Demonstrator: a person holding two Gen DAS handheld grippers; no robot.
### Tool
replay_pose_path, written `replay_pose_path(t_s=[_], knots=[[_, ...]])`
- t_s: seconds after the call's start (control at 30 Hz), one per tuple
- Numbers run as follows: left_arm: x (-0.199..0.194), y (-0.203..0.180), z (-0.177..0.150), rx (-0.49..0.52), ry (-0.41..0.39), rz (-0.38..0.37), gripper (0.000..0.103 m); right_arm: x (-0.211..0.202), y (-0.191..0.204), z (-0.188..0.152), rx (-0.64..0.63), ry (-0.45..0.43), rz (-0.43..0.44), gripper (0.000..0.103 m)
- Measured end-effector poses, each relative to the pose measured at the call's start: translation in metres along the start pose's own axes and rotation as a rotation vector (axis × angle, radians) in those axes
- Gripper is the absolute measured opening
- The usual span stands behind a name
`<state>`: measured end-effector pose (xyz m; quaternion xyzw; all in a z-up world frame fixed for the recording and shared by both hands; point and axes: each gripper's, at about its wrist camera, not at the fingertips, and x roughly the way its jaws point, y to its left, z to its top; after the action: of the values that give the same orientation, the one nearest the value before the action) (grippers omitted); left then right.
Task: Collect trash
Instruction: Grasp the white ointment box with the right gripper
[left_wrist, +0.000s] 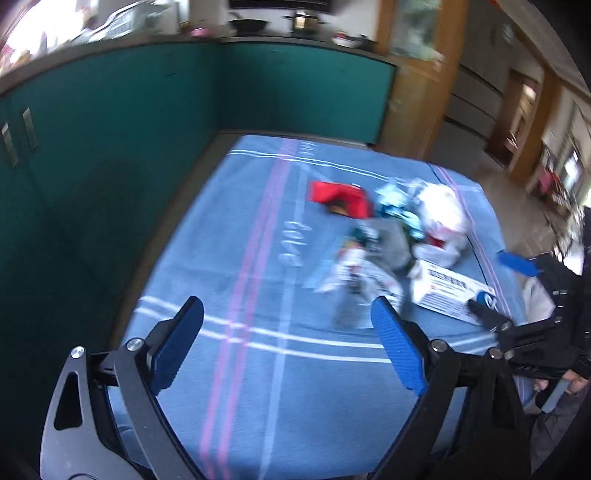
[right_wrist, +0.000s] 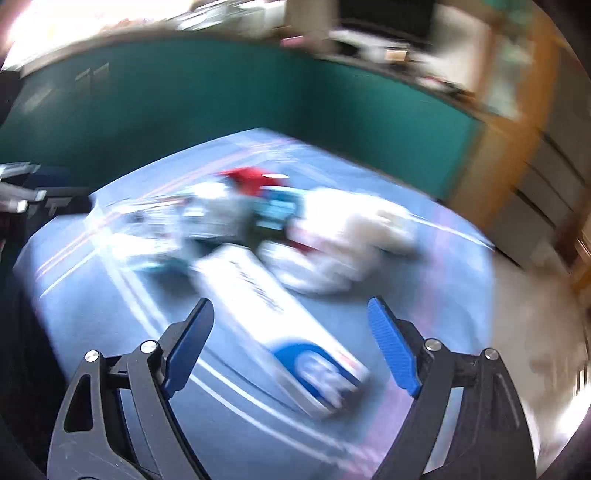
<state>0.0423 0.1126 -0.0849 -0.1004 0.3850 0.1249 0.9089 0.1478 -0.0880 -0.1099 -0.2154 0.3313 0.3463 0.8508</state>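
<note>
Both grippers, left (left_wrist: 288, 319) and right (right_wrist: 291, 319), gape empty (white bag (left_wrist: 441, 225) contents unclear).

A home kitchen: teal cabinet fronts (left_wrist: 110, 122), counter with wok (left_wrist: 246, 25) and pot (left_wrist: 301, 20), wooden doorways beyond.

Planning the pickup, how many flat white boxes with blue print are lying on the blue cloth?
1. The white box lies on the near right part of the blue cloth, beside the white plastic bag. The pile of wrappers is blurred and could hide another.
</note>
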Motion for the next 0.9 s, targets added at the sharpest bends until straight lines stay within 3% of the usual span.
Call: replay_pose_path(t_s=[0.07,0.13,0.47,0.5,0.57,0.77,0.9], knots=[[-0.004,0.010,0.000,-0.019,-0.008,0.014,0.093,0.018,0.007,0.012,-0.034,0.034,0.052,0.083],[-0.005,0.015,0.000,-0.015,-0.015,0.024,0.093,0.033,0.006,0.016,-0.023,0.046,0.050,0.083],[0.002,-0.004,-0.006,0.022,0.003,0.001,0.093,0.058,-0.005,-0.005,0.040,0.103,0.120,0.083],[0.003,-0.006,-0.007,0.028,0.003,0.003,0.093,0.059,-0.004,-0.006,0.045,0.103,0.124,0.081],[0.003,-0.009,-0.009,0.037,0.005,0.005,0.093,0.053,-0.004,-0.010,0.062,0.097,0.158,0.065],[0.003,-0.012,-0.012,0.035,0.009,0.001,0.093,0.037,0.005,-0.016,0.051,0.098,0.187,0.041],[0.002,-0.017,-0.014,0.046,0.003,0.001,0.093,0.024,-0.003,-0.025,0.093,0.093,0.160,0.039]])
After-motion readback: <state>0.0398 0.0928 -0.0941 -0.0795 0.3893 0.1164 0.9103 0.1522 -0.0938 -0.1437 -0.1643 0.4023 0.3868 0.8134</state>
